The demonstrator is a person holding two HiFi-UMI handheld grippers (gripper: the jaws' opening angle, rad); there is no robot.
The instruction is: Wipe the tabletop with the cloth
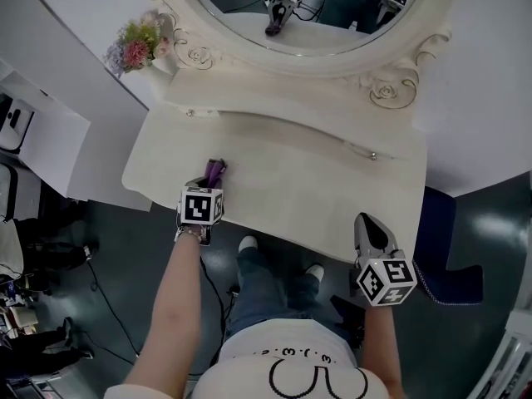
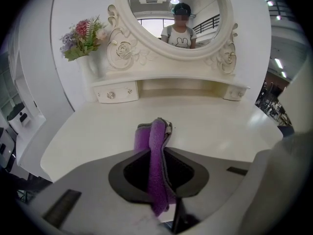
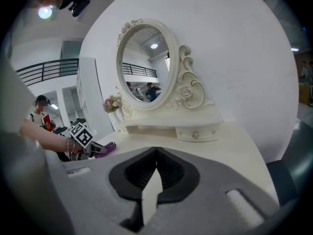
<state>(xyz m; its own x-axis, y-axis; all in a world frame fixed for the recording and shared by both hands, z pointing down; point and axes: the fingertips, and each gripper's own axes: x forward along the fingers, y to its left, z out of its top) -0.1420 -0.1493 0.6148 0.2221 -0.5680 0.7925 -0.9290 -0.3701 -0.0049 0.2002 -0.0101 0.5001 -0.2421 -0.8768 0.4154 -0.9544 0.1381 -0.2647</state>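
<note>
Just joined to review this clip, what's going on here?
A person stands at a white dressing table with two handheld grippers. The left gripper is shut on a folded purple cloth, held over the front left of the tabletop; whether the cloth touches the surface is unclear. The right gripper is shut and empty at the table's front right edge. A vase of flowers stands back left.

Tabletop [image 1: 316, 189] lay open from front edge to rear. Drawer shelf [image 1: 274, 106] and mirror [image 1: 307, 23] blocked the back edge; vase of flowers [image 1: 141, 46] blocked the back-left corner.
</note>
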